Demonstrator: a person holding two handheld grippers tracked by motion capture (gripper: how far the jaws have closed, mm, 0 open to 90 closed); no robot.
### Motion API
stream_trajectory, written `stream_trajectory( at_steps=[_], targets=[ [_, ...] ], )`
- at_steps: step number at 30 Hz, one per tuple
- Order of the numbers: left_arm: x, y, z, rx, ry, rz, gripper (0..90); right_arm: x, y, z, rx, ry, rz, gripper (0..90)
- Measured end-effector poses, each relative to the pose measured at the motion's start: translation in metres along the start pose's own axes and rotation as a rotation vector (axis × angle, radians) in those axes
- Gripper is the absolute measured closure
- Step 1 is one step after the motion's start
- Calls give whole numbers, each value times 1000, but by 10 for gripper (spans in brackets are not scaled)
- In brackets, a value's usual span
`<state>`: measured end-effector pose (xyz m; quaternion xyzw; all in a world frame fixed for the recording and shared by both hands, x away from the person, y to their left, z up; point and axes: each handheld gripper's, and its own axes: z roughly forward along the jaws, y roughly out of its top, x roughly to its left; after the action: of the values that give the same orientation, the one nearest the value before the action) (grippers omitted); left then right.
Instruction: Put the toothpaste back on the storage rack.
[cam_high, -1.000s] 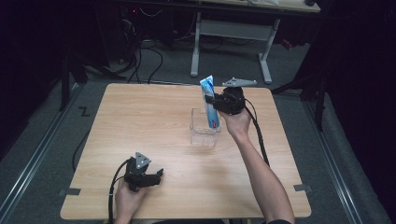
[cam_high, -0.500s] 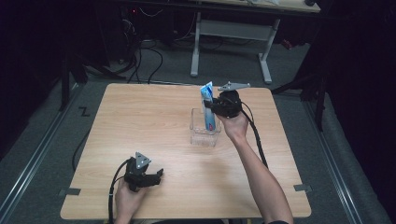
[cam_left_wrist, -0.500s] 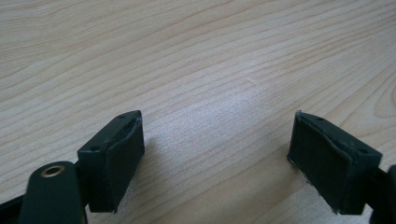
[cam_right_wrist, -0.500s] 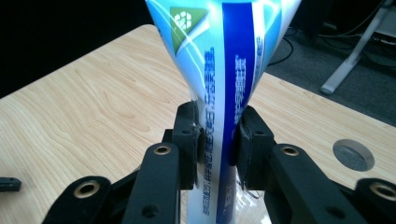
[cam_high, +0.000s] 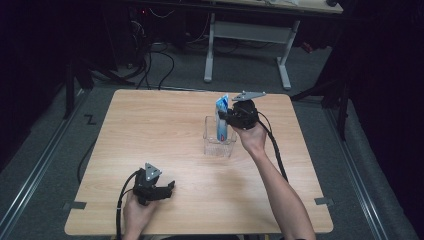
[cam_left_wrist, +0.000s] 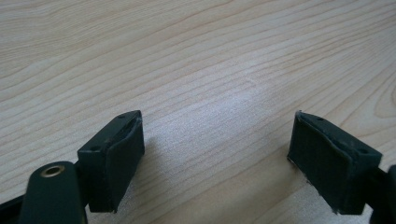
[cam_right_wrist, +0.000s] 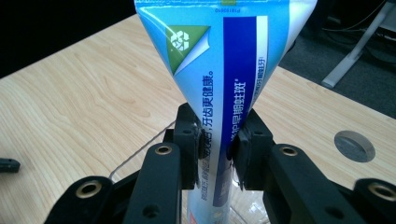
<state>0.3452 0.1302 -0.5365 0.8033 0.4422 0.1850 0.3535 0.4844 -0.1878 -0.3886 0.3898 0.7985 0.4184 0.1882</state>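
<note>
Overhead, the wooden table (cam_high: 165, 130) carries a clear plastic container (cam_high: 219, 142) a little toward one o'clock from its middle, and the wood around it is bare. Beyond the far edge, at twelve o'clock, a white-legged desk frame (cam_high: 247, 35) stands on the grey floor with dark cables (cam_high: 155, 65) lying at about eleven o'clock. A round grommet (cam_right_wrist: 355, 145) sits in the tabletop at three o'clock in the right gripper view. Nothing stands between the two grippers, which are well apart.

The right gripper (cam_high: 231, 118) is at the container's far right rim, held by the person's right hand (cam_high: 252, 137). Its jaws are clamped on a blue toothpaste tube (cam_right_wrist: 224, 84), pinching it partway up its body; the tube stands upright with its flat crimped end at twelve o'clock and its lower part down inside the container. In the high view the tube (cam_high: 221, 120) rises above the rim.

The left gripper (cam_high: 167, 187) rests near the table's front edge at about seven o'clock, in the left hand (cam_high: 137, 212). Its jaws are wide apart over bare wood, with nothing between them.
</note>
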Motion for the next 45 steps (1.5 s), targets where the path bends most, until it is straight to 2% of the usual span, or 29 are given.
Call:
stream_trajectory(
  at_steps=[2,5,12,18,21,34,41,45],
  targets=[
    [0,0,0,0,0,0,184,1,-1,1,15,-4,-21,733],
    [0,0,0,0,0,0,184,0,-2,1,29,-5,-22,732],
    [0,0,0,-2,2,0,184,-4,-7,-1,60,1,-11,731],
    [0,0,0,-3,2,-2,184,-7,-14,2,79,10,23,731],
    [0,0,0,-1,1,-1,184,-6,-16,6,100,17,15,730],
    [-1,-1,0,-4,1,-1,184,-6,-15,15,86,25,53,720],
    [0,0,0,-1,0,0,186,8,-10,33,96,21,-14,717],
    [0,0,0,-2,1,0,185,15,-11,40,120,24,-29,716]
  ],
)
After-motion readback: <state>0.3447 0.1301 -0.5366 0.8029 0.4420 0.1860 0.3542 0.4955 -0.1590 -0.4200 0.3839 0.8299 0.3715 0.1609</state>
